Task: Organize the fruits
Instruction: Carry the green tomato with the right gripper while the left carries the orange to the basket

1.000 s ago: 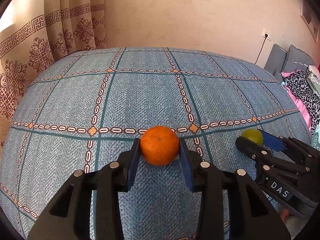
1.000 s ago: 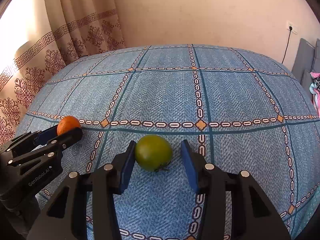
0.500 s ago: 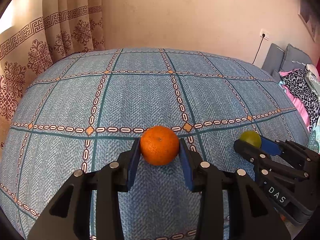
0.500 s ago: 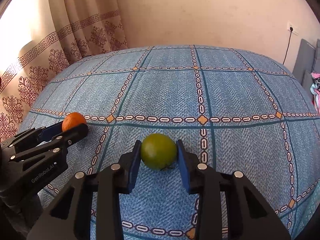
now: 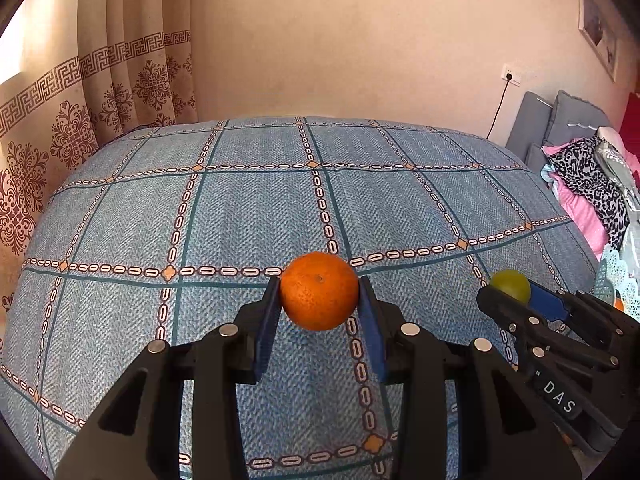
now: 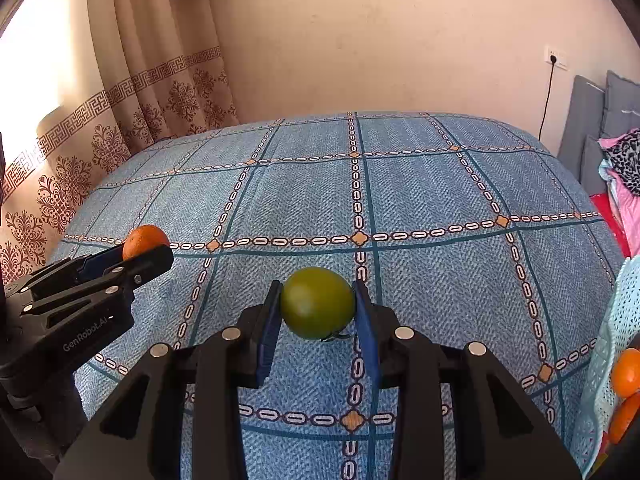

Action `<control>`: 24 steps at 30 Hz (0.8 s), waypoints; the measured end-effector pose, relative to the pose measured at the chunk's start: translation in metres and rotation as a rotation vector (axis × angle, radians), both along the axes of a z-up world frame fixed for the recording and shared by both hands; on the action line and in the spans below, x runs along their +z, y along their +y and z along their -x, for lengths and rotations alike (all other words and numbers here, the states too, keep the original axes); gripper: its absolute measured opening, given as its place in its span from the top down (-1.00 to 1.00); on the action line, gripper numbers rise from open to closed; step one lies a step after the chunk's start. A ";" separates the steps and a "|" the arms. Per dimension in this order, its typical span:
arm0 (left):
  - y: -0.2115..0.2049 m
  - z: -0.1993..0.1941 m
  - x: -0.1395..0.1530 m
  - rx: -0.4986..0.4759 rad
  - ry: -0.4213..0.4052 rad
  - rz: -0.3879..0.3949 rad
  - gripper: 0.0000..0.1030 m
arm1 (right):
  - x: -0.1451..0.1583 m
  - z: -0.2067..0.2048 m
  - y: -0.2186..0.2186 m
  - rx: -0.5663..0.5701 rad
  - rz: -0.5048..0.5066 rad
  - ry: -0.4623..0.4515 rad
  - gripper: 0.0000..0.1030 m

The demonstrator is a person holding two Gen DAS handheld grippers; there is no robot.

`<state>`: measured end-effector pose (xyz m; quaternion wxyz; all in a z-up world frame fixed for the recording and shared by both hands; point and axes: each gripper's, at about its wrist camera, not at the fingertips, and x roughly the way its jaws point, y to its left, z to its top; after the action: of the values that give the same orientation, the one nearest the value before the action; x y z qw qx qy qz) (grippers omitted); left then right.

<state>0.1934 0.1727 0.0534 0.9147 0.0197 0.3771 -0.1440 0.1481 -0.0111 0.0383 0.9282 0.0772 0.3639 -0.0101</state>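
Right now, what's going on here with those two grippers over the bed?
A person is sorting fruit with a handheld gripper in each hand. The left gripper is shut on an orange, and the right gripper is shut on a green fruit, both above the blue patterned bedspread. A light blue basket at the right edge already holds some orange fruit, so it looks like the likely destination.

right claw [image 6: 316, 308] now clamping green fruit [image 6: 316, 303]

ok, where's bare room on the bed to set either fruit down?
Free: bedspread ahead of both hand-held grippers, from curtain to wall. Crowded: right edge, with basket, oranges and clothes.
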 end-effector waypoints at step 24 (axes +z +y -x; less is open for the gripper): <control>-0.021 0.045 0.041 -0.104 -0.107 0.045 0.23 | 0.046 0.068 -0.002 -0.067 0.042 -0.119 0.32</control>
<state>0.1487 0.1517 0.0946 0.9251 0.0262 0.3228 -0.1984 0.0802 -0.0135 0.0839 0.9487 0.0704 0.3050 -0.0444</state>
